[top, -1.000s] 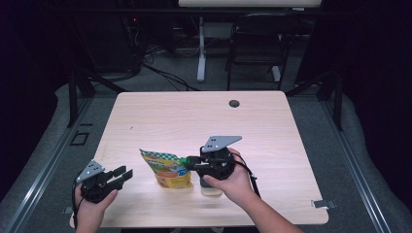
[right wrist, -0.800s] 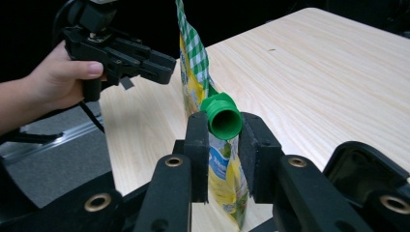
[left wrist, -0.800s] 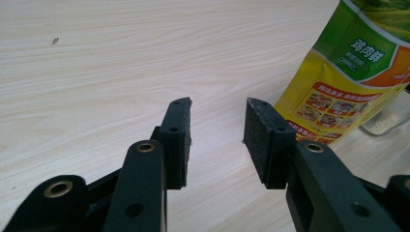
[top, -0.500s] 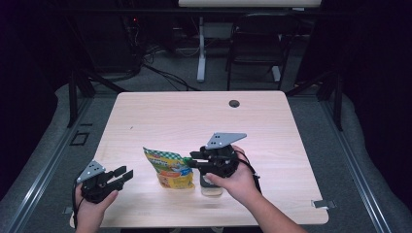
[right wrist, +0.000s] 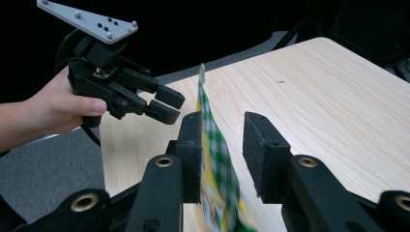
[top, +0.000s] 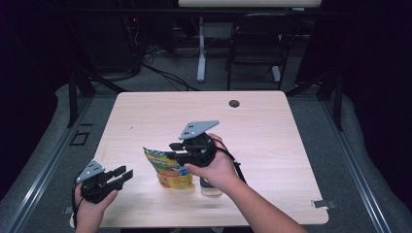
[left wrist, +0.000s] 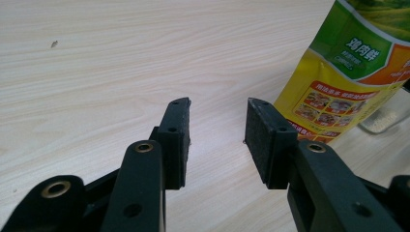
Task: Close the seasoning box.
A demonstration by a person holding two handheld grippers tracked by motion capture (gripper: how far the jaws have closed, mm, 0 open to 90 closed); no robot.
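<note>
The snack pouch (top: 167,167) stands near the table's (top: 272,126) near edge, its top edge between your right gripper's (right wrist: 222,145) parted jaws. It's probably light, crinkly and slippery, so clamp the flat top seam. Your left gripper (top: 121,175) waits apart, empty, to its left.

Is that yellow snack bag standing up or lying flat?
Standing upright. The yellow snack bag rises from the table, its top edge between the right gripper's open jaws.

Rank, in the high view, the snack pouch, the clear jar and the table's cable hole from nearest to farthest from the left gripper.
1. Snack pouch: just right of the left gripper, mid-table.
2. Clear jar: right of the pouch, under the right forearm.
3. Cable hole: far edge of the table.
</note>
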